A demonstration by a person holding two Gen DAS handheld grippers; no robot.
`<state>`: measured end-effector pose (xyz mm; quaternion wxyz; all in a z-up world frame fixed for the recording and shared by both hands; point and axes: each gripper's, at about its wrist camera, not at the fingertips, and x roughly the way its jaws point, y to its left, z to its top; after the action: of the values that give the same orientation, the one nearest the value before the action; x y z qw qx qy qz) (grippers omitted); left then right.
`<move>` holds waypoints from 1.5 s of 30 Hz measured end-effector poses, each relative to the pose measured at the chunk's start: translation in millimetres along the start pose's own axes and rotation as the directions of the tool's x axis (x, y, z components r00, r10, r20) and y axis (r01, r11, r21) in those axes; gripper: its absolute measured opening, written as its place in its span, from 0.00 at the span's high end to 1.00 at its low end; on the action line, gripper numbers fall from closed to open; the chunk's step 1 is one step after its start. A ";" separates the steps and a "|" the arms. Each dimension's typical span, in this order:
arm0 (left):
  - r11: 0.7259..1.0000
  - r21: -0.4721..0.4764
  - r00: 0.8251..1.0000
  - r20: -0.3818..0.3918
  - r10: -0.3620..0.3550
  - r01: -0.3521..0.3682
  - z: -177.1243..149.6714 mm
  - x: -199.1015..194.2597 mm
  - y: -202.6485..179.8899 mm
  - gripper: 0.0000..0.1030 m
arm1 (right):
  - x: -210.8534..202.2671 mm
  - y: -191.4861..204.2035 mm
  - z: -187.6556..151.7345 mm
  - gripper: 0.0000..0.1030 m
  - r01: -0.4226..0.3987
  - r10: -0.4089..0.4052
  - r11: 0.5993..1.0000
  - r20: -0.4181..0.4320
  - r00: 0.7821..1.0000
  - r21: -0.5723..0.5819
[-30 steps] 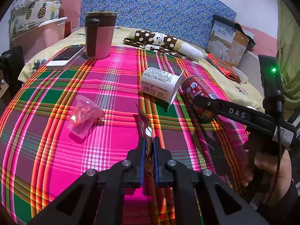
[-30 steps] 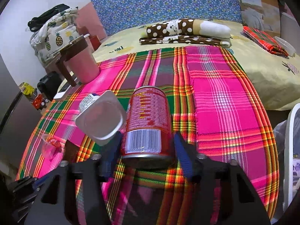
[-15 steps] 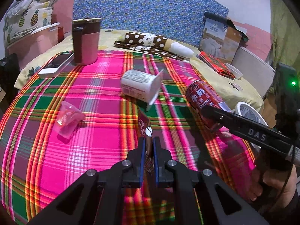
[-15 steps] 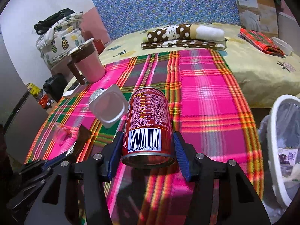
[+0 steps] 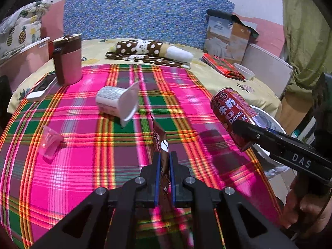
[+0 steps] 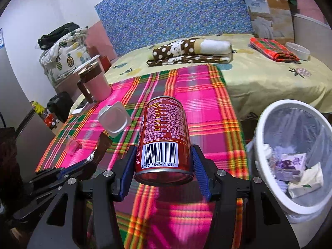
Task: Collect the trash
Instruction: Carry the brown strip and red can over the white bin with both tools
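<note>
Two grippers are loaded: the left gripper [image 5: 165, 161] is clamped on a brown sachet [image 5: 160, 143] that stands up between its blue pads above the plaid cloth [image 5: 83, 166], and the right gripper [image 6: 164, 166] grasps a red drink can [image 6: 164, 132] by its sides, barcode end toward the camera, held clear of the cloth. Just right of the can, past the cloth's edge, stands a white lined bin [image 6: 267, 112] with paper scraps inside. On the cloth lie a tipped white yogurt cup [image 5: 116, 101] and a small pink plastic cup [image 5: 49, 143], well apart, with a pink mug [image 5: 68, 62] upright at the far left.
</note>
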<state>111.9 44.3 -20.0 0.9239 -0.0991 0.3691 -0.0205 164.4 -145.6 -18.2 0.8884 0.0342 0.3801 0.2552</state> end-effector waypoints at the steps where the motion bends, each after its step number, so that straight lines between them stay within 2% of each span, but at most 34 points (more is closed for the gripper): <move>1: 1.000 0.008 1.000 0.000 -0.005 0.005 0.8 0.4 -4.3 0.92 | -2.3 -2.3 -0.2 0.47 0.003 -0.004 1.000 0.004 1.000 0.003; 11: 0.995 0.080 0.998 -0.006 -0.063 0.063 6.1 4.8 -49.3 0.92 | -26.6 -29.8 -3.6 0.47 0.060 -0.062 0.998 0.050 0.997 0.037; 20: 0.979 0.155 0.991 -0.022 -0.134 0.136 12.9 12.3 -95.7 0.92 | -45.4 -57.5 -11.1 0.47 0.118 -0.124 0.990 0.073 0.990 0.080; 34: 0.942 0.233 0.970 -0.068 -0.233 0.243 24.6 36.7 -158.2 0.92 | -65.3 -110.1 -25.9 0.47 0.212 -0.224 0.963 0.054 0.973 0.169; 45: 0.910 0.276 0.950 -0.131 -0.283 0.309 23.2 62.0 -196.1 0.92 | -68.2 -137.5 -32.9 0.47 0.252 -0.261 0.945 0.012 0.965 0.208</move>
<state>179.8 -150.7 -6.7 0.8972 -0.0146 0.3830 -0.2192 160.8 -302.0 -31.6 0.9131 0.0806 0.3880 0.0963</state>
